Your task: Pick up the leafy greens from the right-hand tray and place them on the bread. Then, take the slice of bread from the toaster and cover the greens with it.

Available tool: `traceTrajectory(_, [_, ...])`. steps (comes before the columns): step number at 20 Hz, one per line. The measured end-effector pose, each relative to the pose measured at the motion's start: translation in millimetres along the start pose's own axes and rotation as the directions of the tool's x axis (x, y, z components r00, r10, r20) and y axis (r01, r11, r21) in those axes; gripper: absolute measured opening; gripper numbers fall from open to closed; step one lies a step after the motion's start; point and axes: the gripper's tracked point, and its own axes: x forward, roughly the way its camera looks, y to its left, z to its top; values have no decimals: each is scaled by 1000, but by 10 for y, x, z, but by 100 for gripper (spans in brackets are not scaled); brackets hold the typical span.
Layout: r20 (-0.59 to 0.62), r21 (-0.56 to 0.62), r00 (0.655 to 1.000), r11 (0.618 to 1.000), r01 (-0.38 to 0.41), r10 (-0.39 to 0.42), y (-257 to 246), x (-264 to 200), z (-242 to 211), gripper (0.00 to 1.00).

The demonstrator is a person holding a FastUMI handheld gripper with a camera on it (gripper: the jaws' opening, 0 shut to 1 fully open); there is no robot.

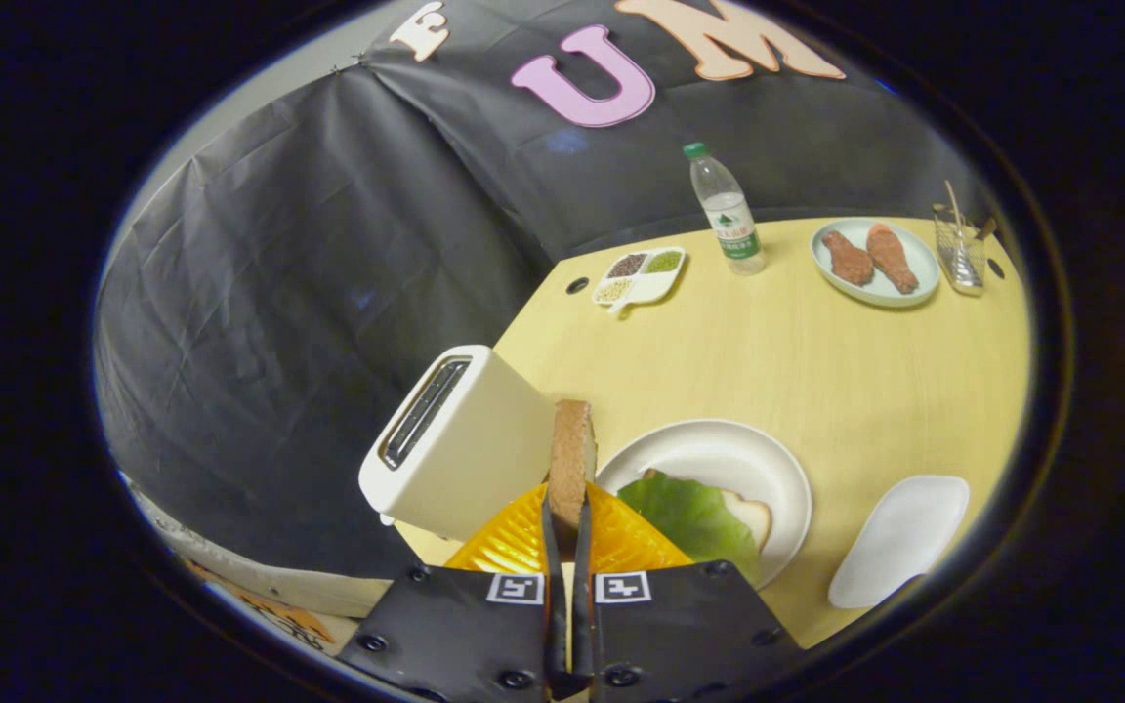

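I have the gripper [567, 532] nearly closed, both fingers pressing on the flat faces of the slice of bread [571, 459]. The slice stands on edge between them, its long axis running straight up and away from the fingertips, crust edge toward me. It hangs clear of the toaster [460, 444], which sits just left of it with its slot [424, 410] now empty as far as I can see.

What matters for my next move: the round plate [719, 459] lies just ahead of the fingers and to their right, close by. On it the leafy greens [694, 513] already cover most of the lower slice [750, 516], whose pale corner peeks out at the greens' right side. So I judge the greens step done, and what remains is to carry the held slice rightward over the greens and tip it from on-edge to flat before letting go.

Just under the fingers is an orange ribbed thing [514, 542]; I cannot tell what it is. Right of the plate, the white tray [899, 537] has nothing on it.

Across the table [816, 371], well apart, are a divided dish [641, 275] with dark, green and pale grains, a water bottle [727, 210], a plate with two brown pieces [875, 259], and a glass with sticks [958, 249].
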Motion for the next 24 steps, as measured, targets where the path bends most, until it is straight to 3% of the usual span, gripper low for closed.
traceTrajectory(10, [-45, 84, 995, 992, 92, -88, -570, -55, -277, 8])
traceTrajectory(16, [-83, 53, 987, 988, 143, -139, -836, -59, -462, 54])
traceTrajectory(22, [-23, 49, 987, 986, 162, -161, -954, -285, -283, 99])
traceTrajectory(24, [26, 30, 984, 984, 176, -177, -984, -352, -152, 100])
